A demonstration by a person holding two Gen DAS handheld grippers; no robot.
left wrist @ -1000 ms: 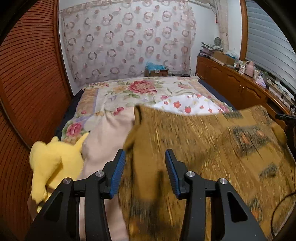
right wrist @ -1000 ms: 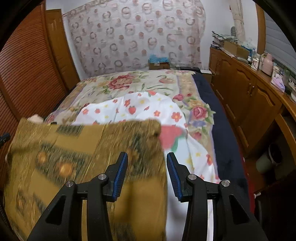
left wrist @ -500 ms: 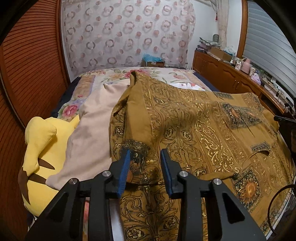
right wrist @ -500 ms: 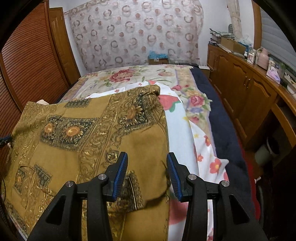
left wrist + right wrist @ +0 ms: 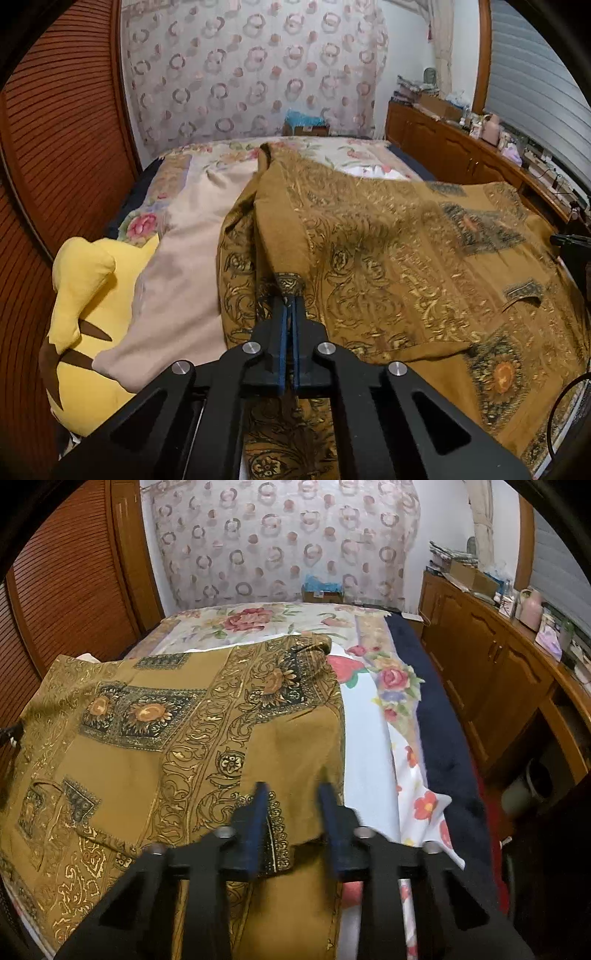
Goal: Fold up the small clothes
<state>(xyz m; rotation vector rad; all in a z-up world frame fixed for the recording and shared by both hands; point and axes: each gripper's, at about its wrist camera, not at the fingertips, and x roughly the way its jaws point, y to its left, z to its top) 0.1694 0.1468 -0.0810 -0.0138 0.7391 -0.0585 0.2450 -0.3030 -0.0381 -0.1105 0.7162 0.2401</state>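
Far left of the mustard-brown garment with gold scrollwork and dark sunflower panels we have a yellow plush toy with brown markings. Between the two lies a plain beige cloth, its edge tucked right up against the garment's left side.

The garment itself is spread wide on the bed with the rose-printed cover, lying over the near part of it, and the cover shows bare beyond the garment's far edge.

At the garment's near left edge, the left hand-held gripper has just been closing. We see its blue pads drawn almost together with a raised pinch of the patterned fabric caught at their tips, and the cloth ridges up from that pinch.

At the garment's near right edge, the right hand-held gripper has also just been closing. Its fingers are smeared with blur and show a clear gap. The garment's hem lies between them and the pads are not pressing on it.

Just right of the garment comes a white sheet printed with red flowers, touching its right edge. A dark navy blanket lies beyond that, and furthest right of the garment stands a row of brown wooden cabinets.
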